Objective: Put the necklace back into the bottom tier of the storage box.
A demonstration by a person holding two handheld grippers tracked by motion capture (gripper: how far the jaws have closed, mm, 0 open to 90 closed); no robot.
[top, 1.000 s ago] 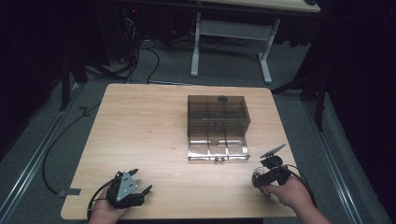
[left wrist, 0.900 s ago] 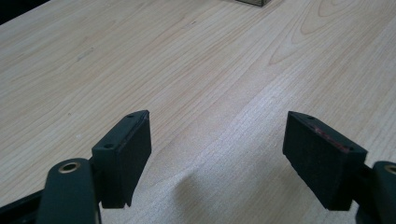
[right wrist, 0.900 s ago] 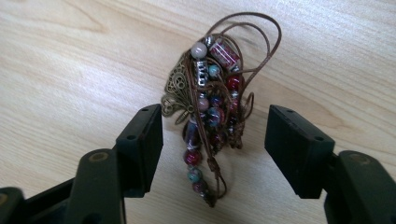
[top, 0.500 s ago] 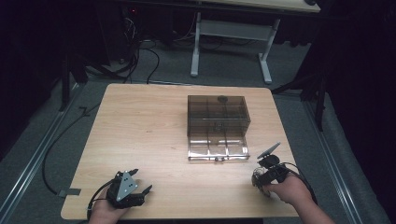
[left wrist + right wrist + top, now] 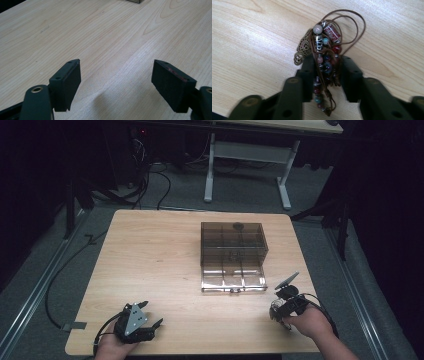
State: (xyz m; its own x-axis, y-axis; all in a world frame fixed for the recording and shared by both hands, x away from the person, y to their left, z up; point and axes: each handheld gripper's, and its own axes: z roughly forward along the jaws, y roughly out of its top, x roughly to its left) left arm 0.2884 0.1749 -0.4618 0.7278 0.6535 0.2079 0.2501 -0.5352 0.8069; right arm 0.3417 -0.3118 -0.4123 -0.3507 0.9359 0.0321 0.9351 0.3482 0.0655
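One loose bundle is the thing in hand: a beaded necklace (image 5: 325,58) on a thin brown cord, bunched on the bare desk (image 5: 150,255) just off the near right corner of the smoky clear compartment box (image 5: 233,255), toward the person's side. The right tool (image 5: 325,75) sits over it, and its jaws have just been closing; they now stand partway in with the strand of beads running between them, the pads close on either side, though I cannot tell for sure that they press yet. It should weigh almost nothing, yet it will handle as a limp thing: cord and beads will sag, swing and slide when lifted, and the round glass-like beads look slick against flat pads. A filigree butterfly pendant (image 5: 303,51) lies on the far-left side of the bunch, and open cord loops (image 5: 352,27) trail beyond the beads, away from the box side of the grip; those loops could snag or be left dangling. The best hold, to my eye, is across the thickest knot of beads and cord, where several strands get pinched together, not on a single cord. The left tool (image 5: 116,75) rests well to the left of the box near the front edge of the desk, jaws wide apart and empty.
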